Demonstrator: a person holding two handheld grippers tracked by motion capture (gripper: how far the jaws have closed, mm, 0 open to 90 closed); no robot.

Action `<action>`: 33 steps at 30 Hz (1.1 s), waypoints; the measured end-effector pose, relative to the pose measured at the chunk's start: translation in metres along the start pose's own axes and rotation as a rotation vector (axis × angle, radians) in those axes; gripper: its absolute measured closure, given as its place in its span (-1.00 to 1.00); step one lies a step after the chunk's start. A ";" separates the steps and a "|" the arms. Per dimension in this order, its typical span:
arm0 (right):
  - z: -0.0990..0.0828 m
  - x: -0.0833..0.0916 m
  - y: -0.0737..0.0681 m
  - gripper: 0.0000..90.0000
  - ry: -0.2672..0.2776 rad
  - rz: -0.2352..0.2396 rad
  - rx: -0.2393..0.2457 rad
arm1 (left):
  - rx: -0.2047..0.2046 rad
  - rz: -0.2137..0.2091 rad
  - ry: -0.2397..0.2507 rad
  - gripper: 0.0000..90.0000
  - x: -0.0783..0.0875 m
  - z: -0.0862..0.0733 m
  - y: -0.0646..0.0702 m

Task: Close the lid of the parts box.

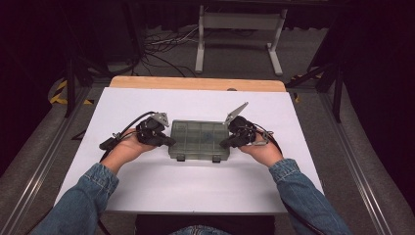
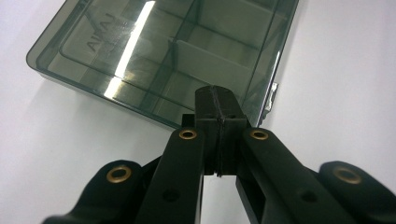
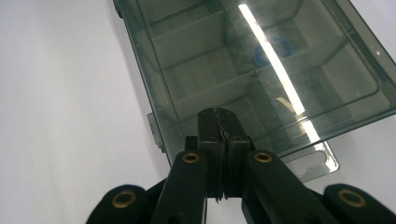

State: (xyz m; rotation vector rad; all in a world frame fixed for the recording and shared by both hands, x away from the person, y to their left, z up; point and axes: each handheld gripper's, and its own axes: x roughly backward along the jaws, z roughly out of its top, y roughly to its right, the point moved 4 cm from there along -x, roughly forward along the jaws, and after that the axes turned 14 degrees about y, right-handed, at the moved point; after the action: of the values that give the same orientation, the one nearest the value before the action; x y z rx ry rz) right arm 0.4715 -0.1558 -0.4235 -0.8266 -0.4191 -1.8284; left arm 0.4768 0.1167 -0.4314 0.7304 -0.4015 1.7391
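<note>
The smoky translucent plastic compartment box (image 1: pixel 199 139) lies flat, lid shut, near the middle of the white tabletop (image 1: pixel 147 181), its two latches facing the person. The left claw (image 1: pixel 169 142) and right claw (image 1: pixel 225 143) flank its short ends, each clenched with nothing between its jaws, tips at the box's near corners. In my judgement, this symmetric placement steadies the box, probably ahead of working the latches.

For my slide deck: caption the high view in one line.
Two hand-held grippers, left and right, both shut, flank a closed smoky compartment box on a white table.
</note>
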 end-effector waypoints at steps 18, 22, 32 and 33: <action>0.003 0.010 -0.006 0.79 0.096 -0.038 0.016 | -0.008 0.007 0.057 0.89 0.009 0.006 0.008; 0.006 0.018 -0.008 0.64 0.153 -0.052 0.015 | -0.008 0.026 0.093 0.70 0.016 0.008 0.012; 0.009 0.038 -0.015 0.26 0.281 -0.096 0.024 | 0.003 0.094 0.221 -0.02 0.034 0.008 0.020; 0.009 0.038 -0.015 0.26 0.281 -0.096 0.024 | 0.003 0.094 0.221 -0.08 0.034 0.008 0.020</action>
State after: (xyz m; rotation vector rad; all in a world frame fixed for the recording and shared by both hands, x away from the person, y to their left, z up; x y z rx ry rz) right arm 0.4530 -0.1694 -0.3891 -0.5294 -0.3037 -1.9899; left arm 0.4548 0.1310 -0.4008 0.5207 -0.2850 1.8869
